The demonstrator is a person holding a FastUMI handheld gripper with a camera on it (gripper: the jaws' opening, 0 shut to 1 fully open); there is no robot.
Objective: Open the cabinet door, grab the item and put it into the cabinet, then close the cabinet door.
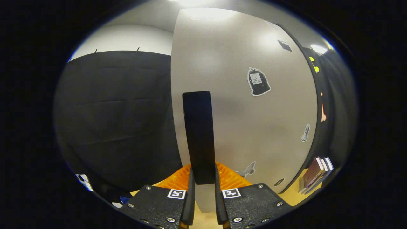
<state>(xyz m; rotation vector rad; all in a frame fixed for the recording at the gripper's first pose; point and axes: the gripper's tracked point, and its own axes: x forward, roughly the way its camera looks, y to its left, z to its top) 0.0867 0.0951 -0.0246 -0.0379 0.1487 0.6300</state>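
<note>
Item: cabinet door (pixel 241 105), pale, stickered, w/ dark vertical handle (pixel 198 136). Claw (pixel 203 186) clenched on handle's lower end, both fingers pressed. Step judged: door opening. Next: door to be swung along hinge arc, grip kept. Item to be stowed not identified; books (pixel 314 175) stacked on bench (pixel 291 197), right of door.

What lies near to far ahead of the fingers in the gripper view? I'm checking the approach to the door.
Gripper with its fingers closed on the black handle → white cabinet door behind the handle → booth wall beyond the door's edge.
</note>
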